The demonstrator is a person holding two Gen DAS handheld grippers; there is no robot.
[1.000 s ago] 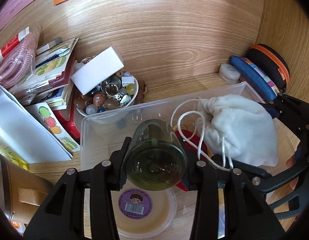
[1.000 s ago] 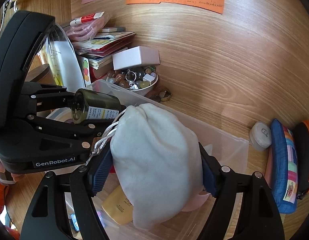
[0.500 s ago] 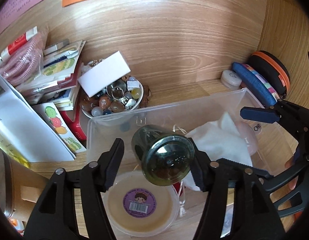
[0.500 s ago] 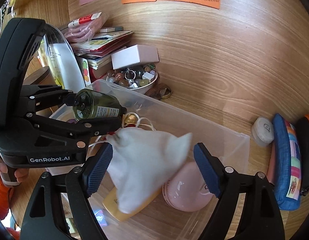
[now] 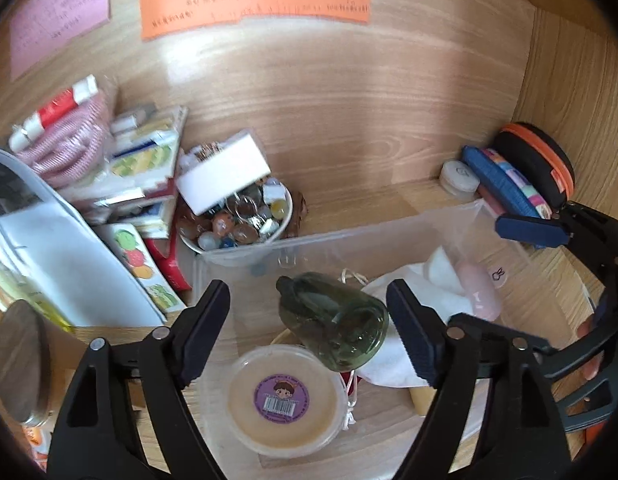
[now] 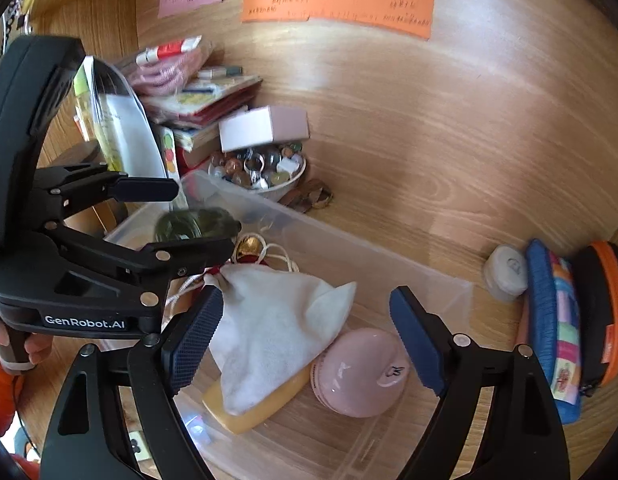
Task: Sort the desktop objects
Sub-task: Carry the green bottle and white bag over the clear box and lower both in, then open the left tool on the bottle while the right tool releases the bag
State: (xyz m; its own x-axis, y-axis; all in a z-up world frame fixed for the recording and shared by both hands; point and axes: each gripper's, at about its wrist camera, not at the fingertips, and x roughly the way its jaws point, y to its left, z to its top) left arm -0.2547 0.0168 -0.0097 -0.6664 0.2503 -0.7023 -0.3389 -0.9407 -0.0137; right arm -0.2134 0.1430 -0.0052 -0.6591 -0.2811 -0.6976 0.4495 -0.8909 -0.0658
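Observation:
A clear plastic bin (image 5: 349,236) stands on the wooden desk. My left gripper (image 5: 309,320) hangs over it with its jaws opening. Between them a dark green glass bottle (image 5: 333,320) tilts neck-away, blurred and loose, with a wide gap to the left pad. In the right wrist view the bottle (image 6: 197,224) shows between the left gripper's fingers (image 6: 189,252). My right gripper (image 6: 307,340) is also over the bin (image 6: 349,240), its jaws opening and touching nothing. Below them a white drawstring pouch (image 6: 277,320) lies on a yellow object (image 6: 261,404) beside a pink round case (image 6: 357,372).
A round tub with a purple sticker (image 5: 283,400) lies under the left gripper. Behind the bin sits a bowl of beads (image 5: 237,216) topped by a white box, with stacked booklets (image 5: 145,168) to its left. A white jar (image 6: 505,268), blue pouch (image 6: 553,320) and black-orange case (image 6: 605,312) stand to the right.
The left jaws have spread and let go of the green bottle, which now tips down over the bin. The right jaws released the white pouch, which dropped into the bin.

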